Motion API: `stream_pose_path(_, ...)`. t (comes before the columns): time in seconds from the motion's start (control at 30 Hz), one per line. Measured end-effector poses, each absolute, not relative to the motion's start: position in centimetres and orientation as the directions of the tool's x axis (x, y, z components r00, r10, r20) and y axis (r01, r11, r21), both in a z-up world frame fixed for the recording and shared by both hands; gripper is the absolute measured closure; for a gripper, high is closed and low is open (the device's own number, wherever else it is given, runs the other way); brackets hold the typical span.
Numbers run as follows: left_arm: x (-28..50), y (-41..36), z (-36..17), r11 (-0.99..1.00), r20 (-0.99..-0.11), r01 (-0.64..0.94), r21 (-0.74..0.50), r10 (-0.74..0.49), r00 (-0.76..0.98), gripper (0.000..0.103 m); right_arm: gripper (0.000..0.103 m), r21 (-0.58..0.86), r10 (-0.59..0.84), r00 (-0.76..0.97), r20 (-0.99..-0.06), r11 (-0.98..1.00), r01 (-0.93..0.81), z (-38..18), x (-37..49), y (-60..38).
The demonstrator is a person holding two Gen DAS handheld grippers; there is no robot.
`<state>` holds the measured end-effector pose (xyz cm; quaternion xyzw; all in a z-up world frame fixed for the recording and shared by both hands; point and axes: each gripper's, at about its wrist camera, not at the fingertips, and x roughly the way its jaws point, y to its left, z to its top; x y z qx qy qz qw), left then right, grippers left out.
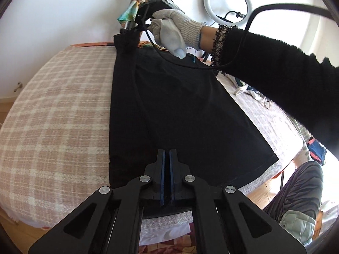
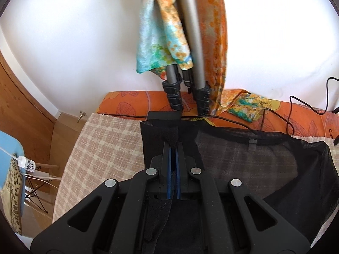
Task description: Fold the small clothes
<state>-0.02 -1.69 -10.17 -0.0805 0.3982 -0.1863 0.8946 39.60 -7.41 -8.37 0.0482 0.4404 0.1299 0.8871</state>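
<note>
A black top point(image 1: 180, 110) lies spread lengthwise on the pink checked bedcover point(image 1: 55, 116). My left gripper point(image 1: 167, 154) is shut on its near hem. My right gripper point(image 2: 173, 148) is shut on a shoulder strap of the same top point(image 2: 243, 158) at the far end; thin black fabric runs between its blue pads. In the left wrist view the right gripper point(image 1: 135, 31) shows at the far end, held by a gloved hand point(image 1: 175, 27), with the strap hanging from it. The top's sheer layer lets the checks show through in the right wrist view.
A tripod with a colourful scarf point(image 2: 167, 31) stands at the far bed edge on an orange sheet point(image 2: 127, 103). Black cables point(image 2: 296, 110) lie there. A ring light point(image 1: 227, 2) stands behind. White and dark clothes point(image 1: 252, 93) lie on the bed's right side. A chair with a charger point(image 2: 23, 163) stands left.
</note>
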Motion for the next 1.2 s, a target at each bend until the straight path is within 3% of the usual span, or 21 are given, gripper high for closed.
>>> stream_pose_path(0.23,0.9,-5.2,-11.5,0.895,-0.708,0.331,-0.298,-0.44,0.552,0.101,0.099,0.213,0.239,0.581,-0.778,0.97,-0.114,-9.5,40.2,-11.9)
stream_pose_path(0.4,1.1,-6.0,-12.0,0.892,-0.72,0.343,-0.294,-0.443,0.535,0.101,0.099,0.146,0.181,0.584,-0.791,0.983,-0.108,-10.0,40.5,-12.0)
stream_pose_path(0.57,1.3,-6.5,-12.3,0.876,-0.729,0.36,-0.321,-0.472,0.495,0.098,0.099,0.182,0.205,0.533,-0.821,0.979,-0.097,-11.6,41.2,-12.7)
stream_pose_path(0.63,1.2,-6.7,-12.3,0.868,-0.735,0.36,-0.343,-0.487,0.472,0.086,0.089,0.175,0.201,0.514,-0.834,0.98,-0.099,-12.0,41.3,-12.9)
stream_pose_path(0.7,1.1,-6.9,-12.3,0.861,-0.732,0.366,-0.353,-0.498,0.466,0.069,0.043,0.171,0.193,0.517,-0.834,0.981,-0.089,-11.7,40.9,-13.6)
stream_pose_path(0.73,1.0,-6.9,-12.0,0.863,-0.728,0.366,-0.348,-0.494,0.474,0.065,0.037,0.175,0.196,0.538,-0.82,0.98,-0.091,-11.2,40.4,-14.1)
stream_pose_path(0.77,0.8,-6.9,-11.8,0.864,-0.724,0.367,-0.345,-0.494,0.482,0.06,0.035,0.179,0.204,0.555,-0.806,0.979,-0.1,-10.6,39.9,-14.6)
stream_pose_path(1.2,-1.0,-8.5,-8.9,0.866,-0.662,0.407,-0.292,-0.49,0.567,0.06,0.035,0.274,0.309,0.637,-0.707,0.949,-0.156,-3.7,29.7,-24.7)
